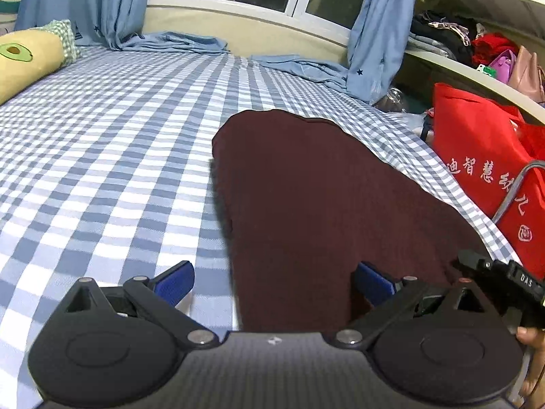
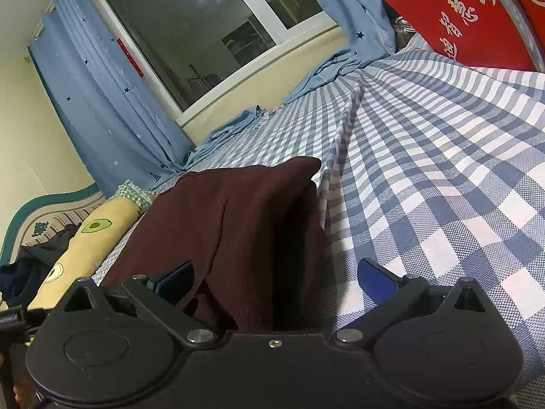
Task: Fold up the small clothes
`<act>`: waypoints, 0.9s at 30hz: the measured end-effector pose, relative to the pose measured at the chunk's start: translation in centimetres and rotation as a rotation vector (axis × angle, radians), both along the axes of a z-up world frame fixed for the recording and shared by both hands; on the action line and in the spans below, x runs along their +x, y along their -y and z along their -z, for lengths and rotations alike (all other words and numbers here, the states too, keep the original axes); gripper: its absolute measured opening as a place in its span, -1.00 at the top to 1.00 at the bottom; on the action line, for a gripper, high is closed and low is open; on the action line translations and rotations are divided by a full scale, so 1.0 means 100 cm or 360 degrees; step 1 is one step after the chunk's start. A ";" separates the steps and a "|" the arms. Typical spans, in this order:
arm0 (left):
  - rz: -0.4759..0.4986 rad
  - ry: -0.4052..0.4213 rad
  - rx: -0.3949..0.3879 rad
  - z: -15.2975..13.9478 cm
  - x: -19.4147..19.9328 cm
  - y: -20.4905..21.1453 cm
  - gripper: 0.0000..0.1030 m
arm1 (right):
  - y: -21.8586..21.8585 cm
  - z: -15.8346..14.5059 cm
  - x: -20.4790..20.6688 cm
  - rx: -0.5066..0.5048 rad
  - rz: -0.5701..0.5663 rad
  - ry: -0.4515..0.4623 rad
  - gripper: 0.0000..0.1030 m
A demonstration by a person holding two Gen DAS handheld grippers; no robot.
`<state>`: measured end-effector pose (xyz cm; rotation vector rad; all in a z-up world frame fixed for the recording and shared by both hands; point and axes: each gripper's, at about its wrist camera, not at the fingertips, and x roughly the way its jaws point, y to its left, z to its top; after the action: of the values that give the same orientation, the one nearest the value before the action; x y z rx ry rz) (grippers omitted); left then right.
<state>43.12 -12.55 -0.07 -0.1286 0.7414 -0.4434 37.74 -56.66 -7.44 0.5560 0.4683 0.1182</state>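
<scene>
While both claws sit low at the near edge of the bed [image 1: 102,156], the cloth [image 1: 306,204] lies flat ahead on the checked sheet, dark maroon, narrowed as if already folded lengthwise.

Left claw [image 1: 272,283]: jaws wide apart, nothing held. One pad over bare sheet, the other over the cloth, so the cloth's left edge runs between them. Placed, I judge, to close on that near corner.

Right claw [image 2: 276,283]: jaws also spread wide, holding nothing. Cloth's right edge sits between the pads; layers stand up in a ridge there, with a dark gap between them. Cannot tell how many layers.

Both claws bracket the near hem, one per corner, which suits lifting the hem toward the far end for a crosswise fold.

Red bag [image 1: 487,170] beside the bed on the right; pillow [image 1: 30,64] far left. Both well clear of the cloth.
</scene>
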 end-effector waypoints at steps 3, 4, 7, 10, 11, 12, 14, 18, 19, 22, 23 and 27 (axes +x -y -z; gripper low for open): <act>0.0019 0.0006 0.0011 0.003 0.008 0.002 -0.99 | 0.000 0.000 0.000 0.0000 0.0000 0.0000 -0.99; 0.0023 0.0002 0.0010 0.005 0.010 0.003 -1.00 | 0.000 0.000 0.000 0.0000 -0.0001 0.0000 -0.99; 0.0034 -0.0026 -0.0009 0.012 0.014 0.003 -1.00 | 0.000 0.000 0.000 0.0000 0.0000 0.0000 -0.99; 0.0032 -0.0042 -0.0022 0.019 0.015 0.002 -1.00 | 0.000 0.000 0.000 0.0001 -0.0001 0.0000 -0.99; 0.0030 -0.0046 -0.0029 0.021 0.015 0.002 -1.00 | 0.000 0.000 0.000 0.0001 0.0000 0.0000 -0.99; 0.0027 -0.0052 -0.0038 0.024 0.015 0.001 -1.00 | 0.000 0.000 0.000 0.0001 0.0000 0.0000 -0.99; 0.0018 -0.0070 -0.0065 0.029 0.016 -0.001 -1.00 | 0.000 0.000 0.000 0.0000 0.0000 0.0000 -0.99; 0.0000 -0.0081 -0.0169 0.042 0.016 -0.009 -1.00 | 0.000 0.000 0.000 -0.0001 0.0000 0.0000 -0.99; -0.0001 -0.0065 -0.0187 0.044 0.015 -0.010 -1.00 | 0.000 0.000 0.000 0.0000 0.0000 0.0000 -0.99; -0.0006 -0.0024 -0.0203 0.047 0.012 -0.010 -1.00 | 0.000 0.000 0.000 0.0001 0.0000 0.0001 -0.99; -0.0005 -0.0021 -0.0206 0.047 0.012 -0.010 -1.00 | 0.000 0.000 0.000 0.0000 0.0000 0.0000 -0.99; 0.0029 -0.0045 -0.0213 0.046 0.018 -0.012 -1.00 | 0.000 0.000 0.000 0.0004 -0.0002 -0.0004 -0.99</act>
<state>44.87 -11.37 -4.68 -0.2539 0.7411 -0.5094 37.79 -56.67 -7.46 0.5587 0.4710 0.1192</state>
